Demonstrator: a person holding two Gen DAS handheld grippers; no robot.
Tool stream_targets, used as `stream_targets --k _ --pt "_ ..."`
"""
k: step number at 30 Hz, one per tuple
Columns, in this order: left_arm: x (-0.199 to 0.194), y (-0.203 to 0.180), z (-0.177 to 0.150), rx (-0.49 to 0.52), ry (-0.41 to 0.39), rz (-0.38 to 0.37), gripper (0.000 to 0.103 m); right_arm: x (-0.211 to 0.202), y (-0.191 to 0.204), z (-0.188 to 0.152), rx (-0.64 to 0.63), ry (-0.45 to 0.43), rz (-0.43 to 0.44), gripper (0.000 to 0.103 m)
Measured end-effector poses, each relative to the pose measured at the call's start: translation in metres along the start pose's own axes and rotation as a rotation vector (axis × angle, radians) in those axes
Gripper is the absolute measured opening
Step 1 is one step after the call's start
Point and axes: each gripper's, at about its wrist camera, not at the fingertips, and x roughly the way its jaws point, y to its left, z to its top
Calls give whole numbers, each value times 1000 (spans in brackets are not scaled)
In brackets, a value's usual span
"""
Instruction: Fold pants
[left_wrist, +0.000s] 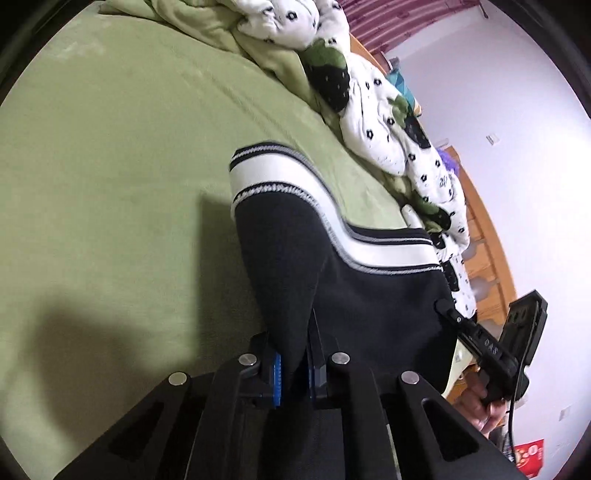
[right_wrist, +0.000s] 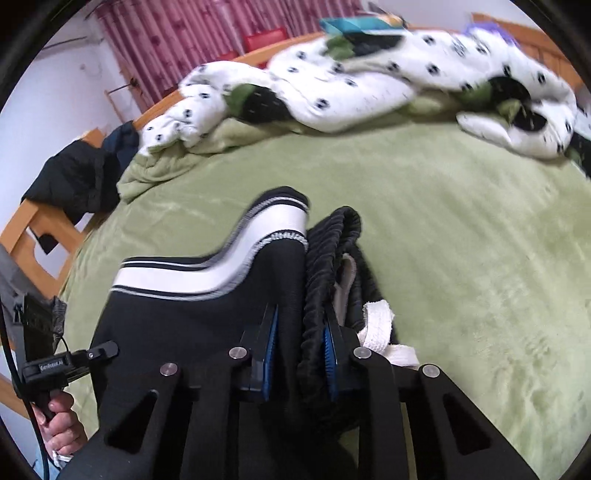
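The black pants (left_wrist: 369, 295) with a white side stripe (left_wrist: 388, 254) hang stretched between both grippers above the green bed sheet (left_wrist: 110, 184). My left gripper (left_wrist: 293, 373) is shut on a fold of the black cloth, its blue pads pressing on it. In the right wrist view my right gripper (right_wrist: 299, 347) is shut on the ribbed black waistband (right_wrist: 332, 240), and the white drawstring (right_wrist: 380, 328) lies over its right finger. The right gripper (left_wrist: 448, 310) shows at the pants' far edge in the left wrist view. The left gripper (right_wrist: 103, 350) shows at the left of the right wrist view.
A rumpled white quilt with black spots (right_wrist: 351, 88) and a green blanket (right_wrist: 155, 166) lie along the far side of the bed. A dark jacket (right_wrist: 74, 177) rests on a wooden chair. A wooden bed frame (left_wrist: 487, 240) borders the bed. A person's hand (right_wrist: 55, 417) holds the left gripper's handle.
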Motion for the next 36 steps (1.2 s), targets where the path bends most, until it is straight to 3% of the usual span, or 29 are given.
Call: stream_targets --k 5,10,11,14,16,18,20,21,23,27,30,33,36 --pt "-85 23 1 35 -79 128 9 0 71 -9 12 39 145 21" --pt "-121 72 -5 45 -61 318 10 46 133 -28 30 150 261 21" --pt "-118 86 -8 30 -43 344 10 55 138 -33 20 168 245 21" --pt "-97 122 -18 -39 31 365 17 77 138 -47 -63 185 76 23" --pt "-85 135 -21 -91 94 373 24 83 118 -57 -28 202 103 28" --pt "-86 129 -20 -69 88 372 26 83 109 -61 11 212 105 32" --pt "-94 117 -20 -13 60 435 31 77 113 -59 1 215 80 35" --pt "-98 114 -20 4 42 447 38 71 116 -59 -5 203 58 35" --pt "-103 109 -20 13 12 440 43 58 130 -53 -41 156 27 38" --pt "-107 107 -16 14 0 425 43 54 148 -27 -59 90 41 40" --pt "-110 108 -16 13 -2 438 43 73 159 -15 -57 106 33 40" --pt "-117 111 -17 11 -17 444 43 102 164 -23 -83 154 -3 40" --pt "-125 112 -18 8 -39 446 43 111 173 -39 -214 124 -80 34"
